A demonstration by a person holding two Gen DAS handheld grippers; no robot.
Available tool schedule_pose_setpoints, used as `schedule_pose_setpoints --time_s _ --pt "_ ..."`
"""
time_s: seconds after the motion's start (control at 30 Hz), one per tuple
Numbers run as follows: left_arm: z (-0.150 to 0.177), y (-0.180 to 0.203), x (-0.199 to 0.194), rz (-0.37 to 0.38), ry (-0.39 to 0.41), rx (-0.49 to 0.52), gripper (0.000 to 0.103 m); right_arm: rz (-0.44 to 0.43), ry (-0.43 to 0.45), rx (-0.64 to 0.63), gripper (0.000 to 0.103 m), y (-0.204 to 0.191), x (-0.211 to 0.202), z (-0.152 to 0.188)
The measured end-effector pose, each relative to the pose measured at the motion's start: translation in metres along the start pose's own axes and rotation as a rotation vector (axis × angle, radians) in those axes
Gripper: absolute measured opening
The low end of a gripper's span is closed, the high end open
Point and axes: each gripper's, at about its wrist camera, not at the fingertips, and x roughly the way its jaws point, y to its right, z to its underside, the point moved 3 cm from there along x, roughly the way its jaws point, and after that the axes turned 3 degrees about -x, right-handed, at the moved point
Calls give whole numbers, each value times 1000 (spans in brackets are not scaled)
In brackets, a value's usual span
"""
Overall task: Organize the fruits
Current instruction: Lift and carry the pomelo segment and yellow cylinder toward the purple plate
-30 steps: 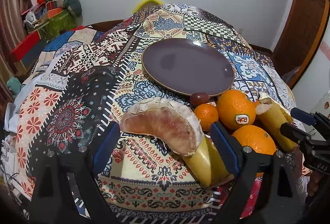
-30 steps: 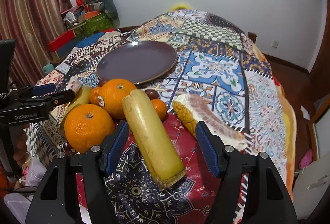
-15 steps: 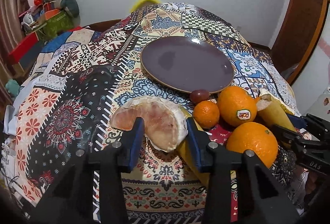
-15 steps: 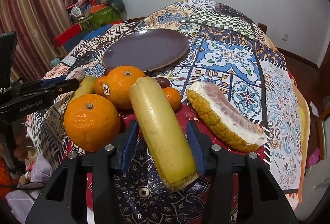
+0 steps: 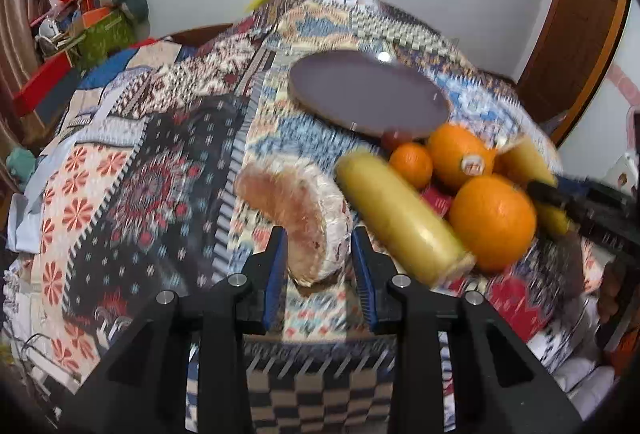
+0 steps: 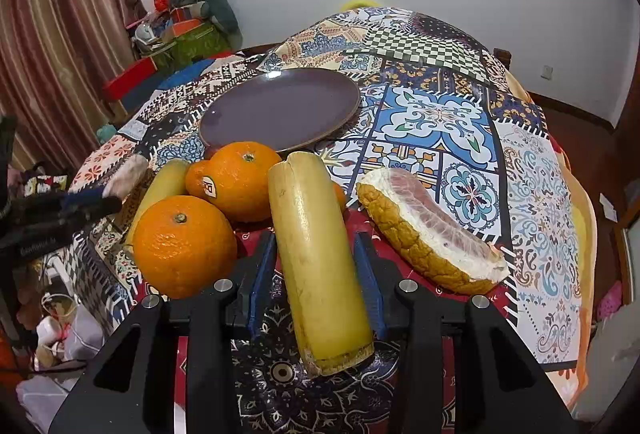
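Observation:
My left gripper (image 5: pixel 318 238) is closing, its blue pads pressed on the near end of a pink-fleshed pomelo wedge (image 5: pixel 296 202); the view is blurred. My right gripper (image 6: pixel 314 266) is also closing, its pads against both sides of a yellow cut stalk (image 6: pixel 316 254) on the patterned cloth. Beside it lie two big oranges (image 6: pixel 184 246) (image 6: pixel 244 182), a second yellow stalk (image 6: pixel 160 190) and another pomelo wedge (image 6: pixel 428 230). The purple plate (image 6: pixel 280 110) stands bare behind the fruit. A small mandarin (image 5: pixel 412 164) and a dark small fruit (image 5: pixel 394 138) sit by the plate's near rim.
The table (image 6: pixel 440 114) under its patchwork cloth fills both views and drops away at the near edge. Piled boxes and bags (image 6: pixel 188 26) stand by the curtain at the back left. A wooden door (image 5: pixel 580 34) is at the right.
Both pairs of jaws have narrowed. The left ones closed around the near end of the pomelo wedge as the gripper moved forward. The right ones closed onto the yellow stalk without moving.

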Motion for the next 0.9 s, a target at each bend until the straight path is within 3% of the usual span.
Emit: schedule_pose_setpoints --time_s 0.17,0.23,0.3,0.33,0.53,0.63,0.9 --pt "7 -3 4 -10 -35 8 35 -2 20 12 36 1 -5 -2" --pt "5 -3 3 -3 -28 -4 44 1 25 14 36 0 -6 -2" --pt "1 -3 3 -4 -15 -20 64 4 28 12 35 0 -8 -3" --pt "-1 -4 4 -14 -6 -30 66 4 31 12 35 0 -8 -3" --pt "-8 -10 19 -26 -32 -57 66 4 59 28 35 3 -16 -7" --pt "-8 -17 31 -4 -61 -95 61 8 79 34 35 5 -21 -11" --pt "-16 -18 46 -10 -42 -115 55 13 101 52 34 9 -26 -13"
